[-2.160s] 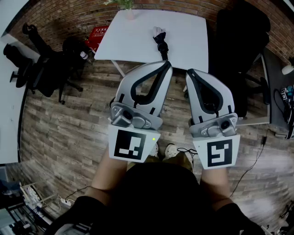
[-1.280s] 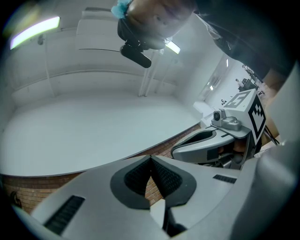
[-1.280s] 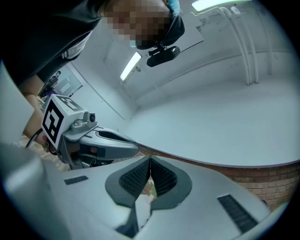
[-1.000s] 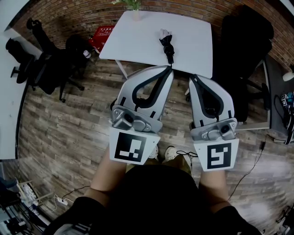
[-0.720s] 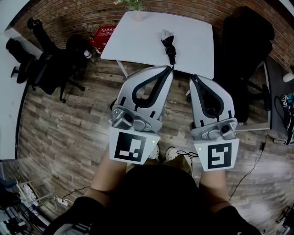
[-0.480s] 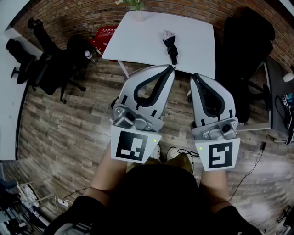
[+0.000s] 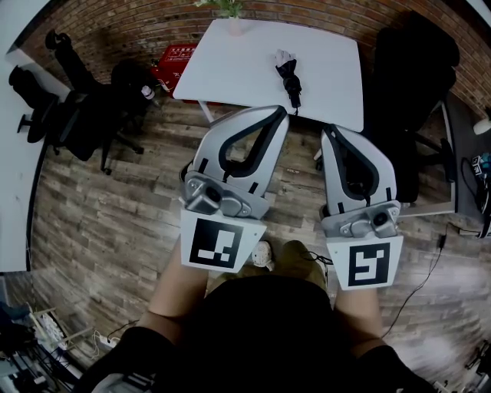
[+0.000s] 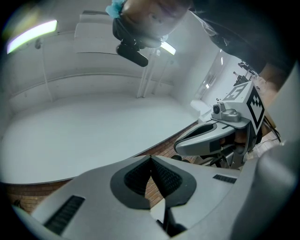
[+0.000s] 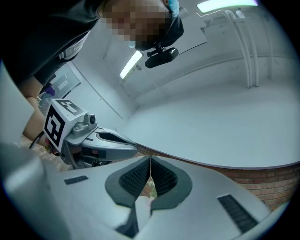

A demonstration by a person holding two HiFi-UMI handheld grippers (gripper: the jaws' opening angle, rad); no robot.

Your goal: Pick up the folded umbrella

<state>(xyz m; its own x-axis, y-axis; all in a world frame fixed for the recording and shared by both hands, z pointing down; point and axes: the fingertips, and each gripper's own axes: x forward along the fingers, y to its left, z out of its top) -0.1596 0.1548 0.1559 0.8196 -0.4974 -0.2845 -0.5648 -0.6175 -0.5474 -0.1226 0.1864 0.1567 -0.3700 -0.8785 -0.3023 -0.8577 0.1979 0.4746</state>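
The folded black umbrella (image 7: 290,74) lies on the white table (image 7: 230,69), its pale end pointing away from me. In the head view both grippers are held side by side in front of the table's near edge, above the wooden floor. My left gripper (image 7: 281,110) is shut and empty, its tip just short of the umbrella's near end. My right gripper (image 7: 329,130) is also shut and empty, a little to the right. In the left gripper view (image 8: 151,159) and the right gripper view (image 9: 150,161) the pads meet with nothing between them; both look up at the ceiling.
A potted plant (image 7: 232,17) stands at the table's far edge. Black office chairs (image 7: 84,115) crowd the left, with a red box (image 7: 179,54) beside them. Another black chair (image 7: 410,84) stands to the table's right. Cables (image 7: 418,280) trail over the wooden floor.
Both grippers, still shut, have drifted slightly toward the table. The table and umbrella now sit a little further right and look nearer in the head view.
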